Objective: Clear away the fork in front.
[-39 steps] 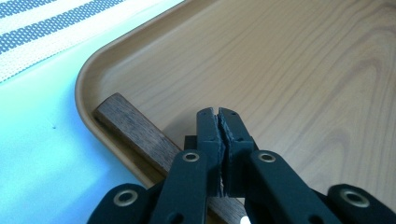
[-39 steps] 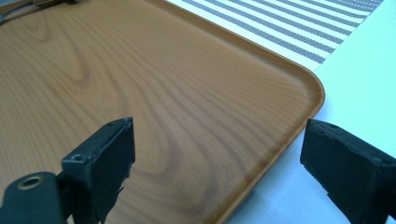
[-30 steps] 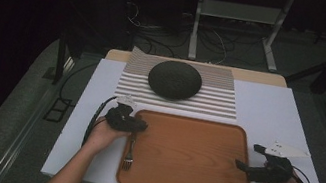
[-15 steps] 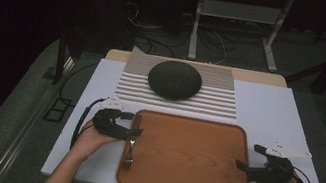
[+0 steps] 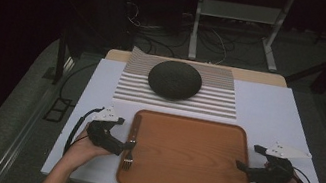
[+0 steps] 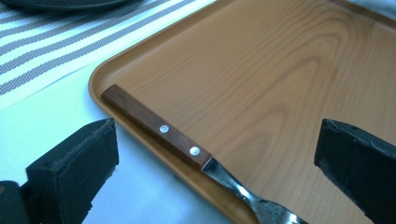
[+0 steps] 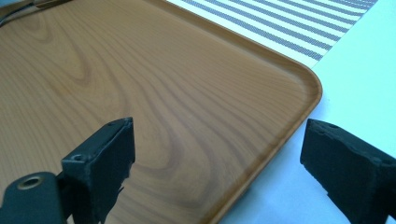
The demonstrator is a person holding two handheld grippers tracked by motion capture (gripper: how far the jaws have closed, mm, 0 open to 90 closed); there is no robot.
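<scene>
A fork (image 5: 130,142) with a wooden handle (image 6: 156,127) lies along the left rim of the brown wooden tray (image 5: 186,177), its tines toward me. My left gripper (image 5: 118,137) sits just left of the fork, over the white table. Its jaws have just been opening and now stand wide, one on each side of the fork (image 6: 205,161) and clear of it. My right gripper (image 5: 248,159) rests at the tray's right edge, open and holding nothing; in the right gripper view its jaws (image 7: 217,130) straddle the tray's rim (image 7: 299,116).
A dark round bowl (image 5: 174,79) lies upside down on a striped placemat (image 5: 219,104) behind the tray. The white table top (image 5: 269,110) ends close to my hands. Cables and a metal stand (image 5: 235,13) are on the floor beyond.
My left gripper has let go of the fork, opened wide and drawn back to the left and toward me. The fork stays on the tray's left rim. The right gripper has not moved.
</scene>
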